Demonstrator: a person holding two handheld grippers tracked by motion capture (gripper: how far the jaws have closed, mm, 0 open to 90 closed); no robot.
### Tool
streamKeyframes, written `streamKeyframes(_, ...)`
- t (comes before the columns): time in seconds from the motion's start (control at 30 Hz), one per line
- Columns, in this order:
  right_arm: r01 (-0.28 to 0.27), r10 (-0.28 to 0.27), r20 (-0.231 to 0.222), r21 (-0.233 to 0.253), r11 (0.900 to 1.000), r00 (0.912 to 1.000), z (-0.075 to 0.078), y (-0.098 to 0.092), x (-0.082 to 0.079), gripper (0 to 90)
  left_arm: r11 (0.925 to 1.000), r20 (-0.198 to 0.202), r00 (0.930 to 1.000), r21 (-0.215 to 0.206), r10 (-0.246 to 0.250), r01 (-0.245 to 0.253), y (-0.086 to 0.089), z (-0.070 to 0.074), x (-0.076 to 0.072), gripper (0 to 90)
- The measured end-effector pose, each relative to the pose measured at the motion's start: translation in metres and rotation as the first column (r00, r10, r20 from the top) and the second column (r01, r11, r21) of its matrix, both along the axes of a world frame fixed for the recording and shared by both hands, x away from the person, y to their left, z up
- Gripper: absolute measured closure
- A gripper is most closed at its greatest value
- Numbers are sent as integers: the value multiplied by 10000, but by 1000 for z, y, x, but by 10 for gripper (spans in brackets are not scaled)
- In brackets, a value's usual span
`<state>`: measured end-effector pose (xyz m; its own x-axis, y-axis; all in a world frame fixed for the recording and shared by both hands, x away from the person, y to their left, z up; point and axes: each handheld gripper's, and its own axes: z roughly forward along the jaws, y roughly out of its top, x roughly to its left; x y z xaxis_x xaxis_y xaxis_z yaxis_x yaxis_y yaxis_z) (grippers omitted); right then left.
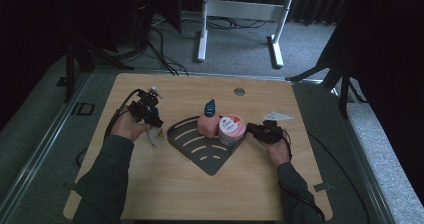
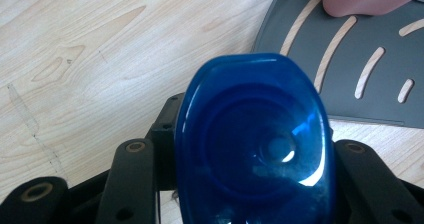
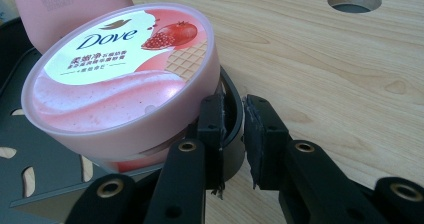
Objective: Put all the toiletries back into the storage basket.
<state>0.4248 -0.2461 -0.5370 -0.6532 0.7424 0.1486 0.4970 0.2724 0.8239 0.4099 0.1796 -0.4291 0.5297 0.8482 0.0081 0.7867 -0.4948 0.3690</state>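
Pink Dove tub [image 3: 120, 79] reads "Dove", beside right gripper [image 3: 232, 129] fingers.

dark grey-green sleeves [image 1: 107, 176]; each black hand-held gripper [image 3: 232, 134] has brass-ringed screws, trailing cable.

A pink bottle [image 1: 206, 125] with a teal cap stands on the rack. The bench [image 1: 165, 194] has a round hole [image 1: 239, 91].
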Motion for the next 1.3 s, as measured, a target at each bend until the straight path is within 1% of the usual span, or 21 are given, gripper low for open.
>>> streamKeyframes(0.17, 3, -3, -14, 5, 10000, 10000, 0, 0, 0, 780, 9999, 107, 9999, 128, -95, 93, -1, 0, -2, 530)
streamKeyframes(0.43, -9, 9, -10, 25, 10000, 10000, 0, 0, 0, 780, 9986, -92, 9987, 118, -508, 509, -1, 2, -5, 547)
streamKeyframes(0.67, 11, -11, -20, 41, 10000, 10000, 0, 0, 0, 781, 9960, -97, 9964, 286, -846, 849, -3, 2, -10, 551)
streamKeyframes(0.87, 18, -18, -23, 56, 10000, 10000, 0, 0, 0, 782, 9947, -88, 9953, 359, -960, 962, -3, 2, -16, 551)
streamKeyframes(0.97, 15, -15, -19, 46, 10000, 10000, 0, 0, 0, 783, 9926, -98, 9935, 438, -1133, 1137, -3, 3, -20, 552)
streamKeyframes(1.13, 15, -15, -17, 38, 10000, 10000, 0, 0, 0, 783, 9900, -157, 9907, 390, -1349, 1354, -3, 3, -27, 552)
streamKeyframes(1.3, 11, -11, -19, 41, 10000, 10000, 0, 0, 0, 783, 9882, -123, 9885, 277, -1506, 1509, -1, 3, -34, 552)
